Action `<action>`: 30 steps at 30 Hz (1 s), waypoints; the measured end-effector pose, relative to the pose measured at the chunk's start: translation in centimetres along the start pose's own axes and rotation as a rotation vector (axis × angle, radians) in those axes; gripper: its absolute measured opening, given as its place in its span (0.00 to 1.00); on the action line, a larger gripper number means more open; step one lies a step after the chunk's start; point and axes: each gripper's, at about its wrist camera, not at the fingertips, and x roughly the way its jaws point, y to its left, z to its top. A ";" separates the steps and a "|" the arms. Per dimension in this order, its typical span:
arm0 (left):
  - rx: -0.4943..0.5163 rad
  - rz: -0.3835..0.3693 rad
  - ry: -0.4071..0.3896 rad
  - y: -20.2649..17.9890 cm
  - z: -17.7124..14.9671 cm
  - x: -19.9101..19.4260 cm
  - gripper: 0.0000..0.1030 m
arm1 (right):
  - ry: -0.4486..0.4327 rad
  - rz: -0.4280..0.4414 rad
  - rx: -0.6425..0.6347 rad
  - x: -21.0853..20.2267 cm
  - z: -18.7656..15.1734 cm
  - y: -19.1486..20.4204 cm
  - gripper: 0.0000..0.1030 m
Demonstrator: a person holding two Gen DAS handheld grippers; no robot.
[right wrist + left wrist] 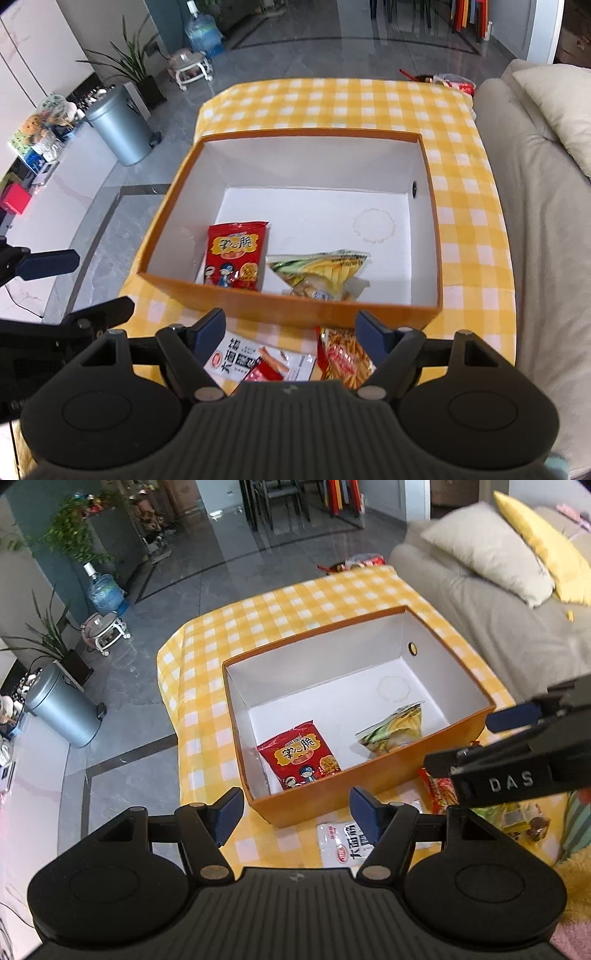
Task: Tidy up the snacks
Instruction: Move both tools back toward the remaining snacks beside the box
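Observation:
An orange box (373, 775) (295, 310) with a white inside stands on the yellow checked table. In it lie a red snack packet (299, 755) (236, 254) and a green-yellow packet (393, 729) (321, 275). In front of the box lie a white packet (341, 843) (258, 360) and a red-orange stick-snack packet (437, 788) (345, 356). My left gripper (295, 814) is open and empty above the box's near left corner. My right gripper (291, 336) is open and empty above the loose packets; it shows in the left wrist view (461, 742).
More packets (524, 818) lie at the table's right front. A beige sofa (498, 627) (546, 221) with cushions borders the table on the right. A grey bin (62, 709) (118, 125) and a water bottle (105, 590) stand on the floor to the left. A snack bag (454, 83) lies beyond the table's far edge.

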 end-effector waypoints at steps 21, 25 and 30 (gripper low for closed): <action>-0.068 -0.091 0.010 -0.7 -8.3 -0.2 0.76 | -0.034 -0.025 0.000 0.0 -10.9 -1.6 0.73; -0.063 -0.099 0.048 -1.4 -9.2 1.0 0.76 | -0.020 -0.058 -0.006 0.8 -12.1 -2.8 0.73; -0.042 -0.111 0.081 -2.5 -10.2 2.0 0.76 | 0.018 -0.089 0.018 1.8 -13.4 -4.5 0.73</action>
